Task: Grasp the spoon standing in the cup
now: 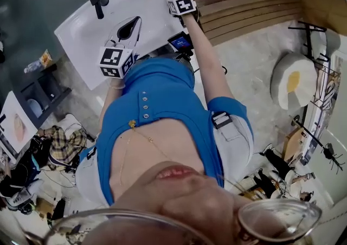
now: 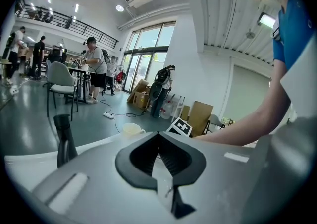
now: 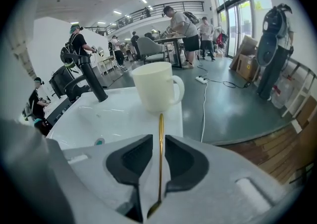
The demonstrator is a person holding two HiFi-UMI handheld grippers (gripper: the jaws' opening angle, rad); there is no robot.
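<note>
The cup (image 3: 157, 88) stood on the sink (image 3: 119, 114), with the tap (image 3: 89, 79) to its left. The spoon (image 3: 161, 121) sat between the right gripper (image 3: 159, 143)'s jaws, before the cup.

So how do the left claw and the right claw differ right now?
The right claw is shut on a thin gold spoon, while the left claw is shut with nothing between its jaws. The right claw points at the cream cup close ahead, while the left claw sees that cup farther off. Both are over the white sink.
</note>
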